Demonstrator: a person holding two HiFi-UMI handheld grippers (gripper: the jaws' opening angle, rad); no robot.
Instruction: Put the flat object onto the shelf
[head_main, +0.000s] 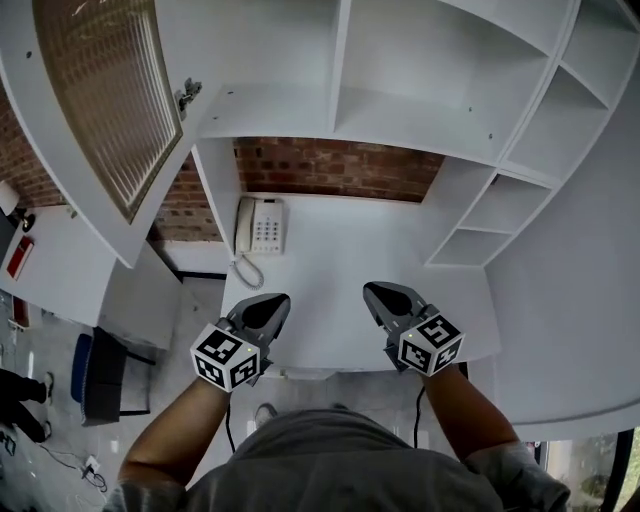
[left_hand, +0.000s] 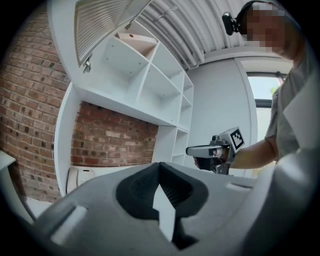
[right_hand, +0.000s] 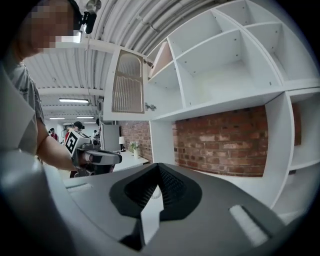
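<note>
Both grippers hover low over the front of the white desk (head_main: 330, 250), side by side and pointing at the brick wall. My left gripper (head_main: 279, 299) is shut with nothing between its jaws; its own view shows the tips (left_hand: 160, 165) meeting. My right gripper (head_main: 373, 289) is shut and empty as well, its tips (right_hand: 159, 166) touching. Each gripper appears in the other's view: the right gripper (left_hand: 191, 150) and the left gripper (right_hand: 118, 158). A pale tan flat board (left_hand: 140, 44) sits in an upper compartment of the white shelf unit (head_main: 400, 110); the tan board (right_hand: 161, 57) looks tilted there.
A white telephone (head_main: 260, 226) stands at the desk's back left, its cord trailing forward. A cabinet door with ribbed glass (head_main: 110, 100) hangs open at upper left. More shelf compartments (head_main: 480, 225) rise at the right. A brick wall (head_main: 330, 165) backs the desk.
</note>
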